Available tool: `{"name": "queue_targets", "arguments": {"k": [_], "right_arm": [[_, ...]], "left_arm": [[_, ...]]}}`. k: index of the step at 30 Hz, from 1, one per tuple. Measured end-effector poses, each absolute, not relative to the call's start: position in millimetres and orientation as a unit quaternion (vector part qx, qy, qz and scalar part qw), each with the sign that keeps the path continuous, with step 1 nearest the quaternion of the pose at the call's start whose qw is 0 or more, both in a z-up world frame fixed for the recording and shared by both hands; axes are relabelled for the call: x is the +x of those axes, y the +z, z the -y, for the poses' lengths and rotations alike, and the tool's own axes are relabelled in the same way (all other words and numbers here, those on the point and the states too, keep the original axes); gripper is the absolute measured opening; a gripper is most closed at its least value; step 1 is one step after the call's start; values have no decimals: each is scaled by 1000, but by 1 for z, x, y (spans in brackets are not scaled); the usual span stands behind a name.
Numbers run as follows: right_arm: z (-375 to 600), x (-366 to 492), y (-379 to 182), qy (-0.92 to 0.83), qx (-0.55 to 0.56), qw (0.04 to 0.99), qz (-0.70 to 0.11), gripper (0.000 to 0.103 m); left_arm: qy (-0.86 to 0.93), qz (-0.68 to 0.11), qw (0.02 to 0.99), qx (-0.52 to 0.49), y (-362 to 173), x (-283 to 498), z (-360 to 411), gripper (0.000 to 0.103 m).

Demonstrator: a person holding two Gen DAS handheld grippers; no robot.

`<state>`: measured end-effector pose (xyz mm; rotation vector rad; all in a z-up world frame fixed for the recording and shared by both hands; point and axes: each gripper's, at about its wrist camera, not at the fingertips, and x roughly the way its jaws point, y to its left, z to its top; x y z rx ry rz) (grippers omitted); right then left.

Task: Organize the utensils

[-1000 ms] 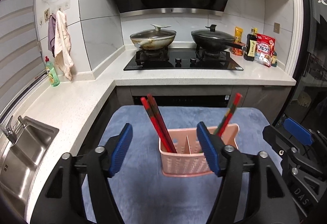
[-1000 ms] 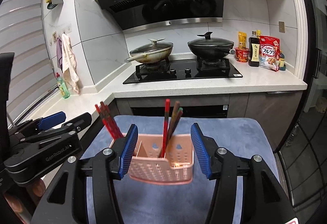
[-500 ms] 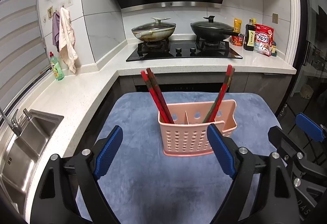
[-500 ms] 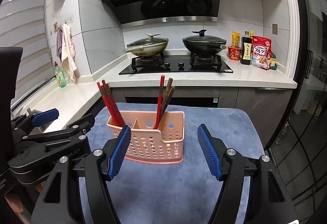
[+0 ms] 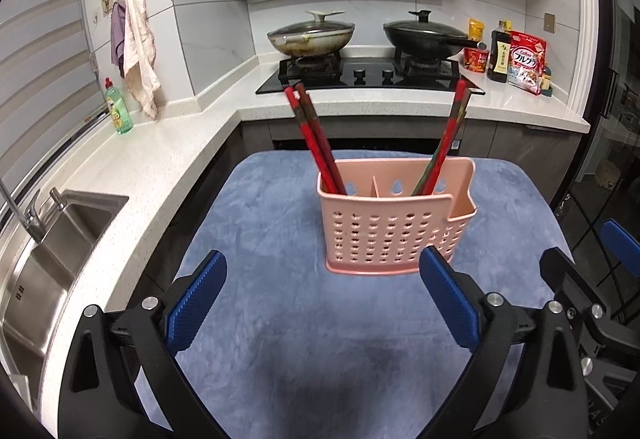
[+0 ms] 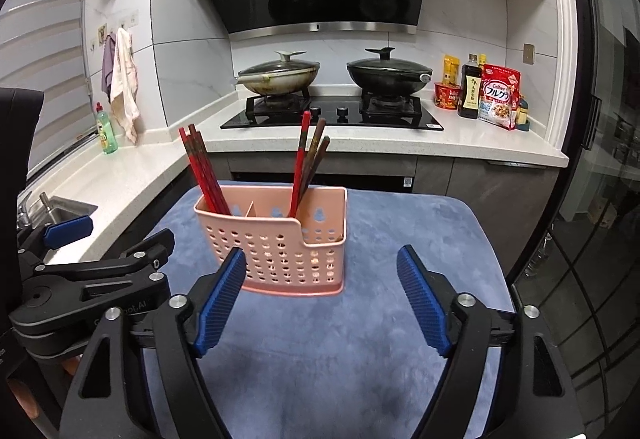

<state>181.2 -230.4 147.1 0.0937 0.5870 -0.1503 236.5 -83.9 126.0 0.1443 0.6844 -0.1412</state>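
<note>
A pink perforated utensil basket [image 5: 396, 227] [image 6: 280, 243] stands upright on a blue mat [image 5: 280, 319]. Red chopsticks [image 5: 316, 143] [image 6: 204, 171] lean in its left compartment. A red and dark set of chopsticks [image 5: 444, 151] [image 6: 306, 159] leans in the right one. My left gripper [image 5: 322, 267] is short of the basket, its jaws opening with nothing between the blue pads. My right gripper [image 6: 322, 259] is also just in front of the basket, jaws opening and holding nothing. Each gripper shows at the edge of the other's view: the right gripper [image 5: 580, 279], the left gripper [image 6: 100, 251].
A white L-shaped counter runs left and behind, with a steel sink [image 5: 48, 259], a green soap bottle [image 5: 118, 111] and hanging towels [image 5: 138, 51]. Two lidded pans [image 5: 312, 35] sit on the hob. Sauce bottle and food packets [image 5: 524, 59] stand at the back right. A glass door is on the right.
Both grippers have drawn back from the basket and lowered, and their jaws have spread wider. The basket and chopsticks have stayed in place.
</note>
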Motion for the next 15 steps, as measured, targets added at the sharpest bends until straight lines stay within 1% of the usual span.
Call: {"name": "queue_targets", "arguments": {"k": [2,9,10,11,15], "right_arm": [[231,180,144,-75,47,952,-291,84],[227,178,131,-78,41,950,-299,88],[227,178,129,-79,41,949,-302,94],[228,178,128,-79,43,949,-303,97],[230,179,122,-83,48,947,-308,97]], "left_arm": [[-67,-341,935,68,122,237,82,94],[-62,-349,932,71,109,234,79,94],[-55,-349,933,73,107,234,78,94],[-52,-348,933,74,106,234,77,94],[-52,-352,932,75,102,235,74,95]]}}
